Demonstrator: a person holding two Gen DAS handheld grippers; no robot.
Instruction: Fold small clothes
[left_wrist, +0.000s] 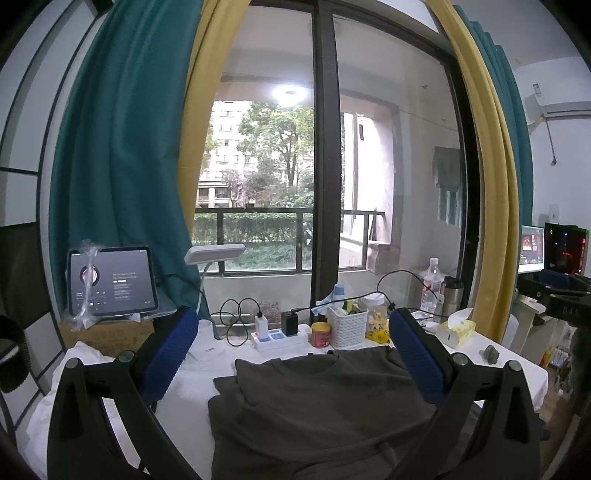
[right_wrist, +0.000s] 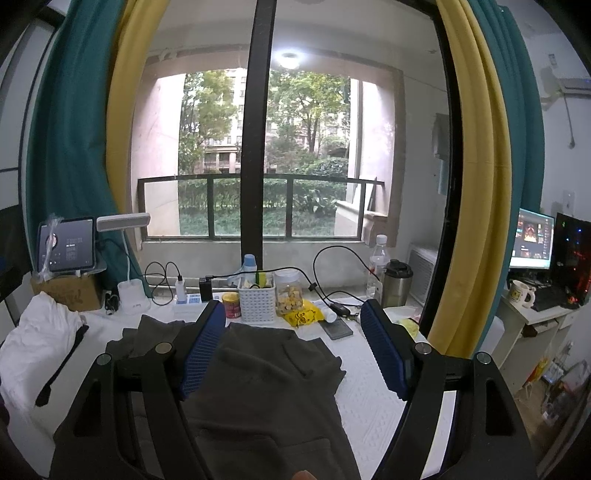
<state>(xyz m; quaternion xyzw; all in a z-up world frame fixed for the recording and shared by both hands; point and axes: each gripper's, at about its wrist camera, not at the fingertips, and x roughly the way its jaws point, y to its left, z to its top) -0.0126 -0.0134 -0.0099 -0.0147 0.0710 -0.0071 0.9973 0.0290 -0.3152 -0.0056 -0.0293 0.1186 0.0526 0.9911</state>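
From the left wrist camera, a dark grey shirt (left_wrist: 325, 398) lay flat on a table (left_wrist: 192, 406) with a white cover. The shirt's neck hole pointed away, toward the window (left_wrist: 273, 177). The left gripper (left_wrist: 295, 354) hung above the shirt with its two blue fingers (left_wrist: 170, 354) spread wide apart. Nothing was between them. Past the shirt, on the window side, stood a white basket (left_wrist: 347, 328), a red can (left_wrist: 320, 334), a power strip (left_wrist: 277, 338) and a water bottle (left_wrist: 431, 284). A tablet (left_wrist: 110, 278) leaned to the left of the shirt, far back. A yellow tissue box (left_wrist: 460, 328) sat to the shirt's right.

From the right wrist camera, the shirt (right_wrist: 266, 376) showed bumps and a fold near its far right edge. The right gripper (right_wrist: 293, 350) hung over the shirt too. Its blue fingers (right_wrist: 388, 354) stood wide open and held nothing. A white cloth (right_wrist: 40, 339) lay bunched up to the left of the shirt. A phone (right_wrist: 336, 328) lay just past the shirt's far right corner, and a steel cup (right_wrist: 397, 282) stood behind it.

The shirt looked soft, light and floppy. It would likely bend and sag when lifted, not stay stiff. It did not look slippery, and it could not break. A good place to grab seemed to be a thin edge, like the sleeve or the side hem, one edge for each gripper. Grabbing the thick middle would probably just bunch it up.
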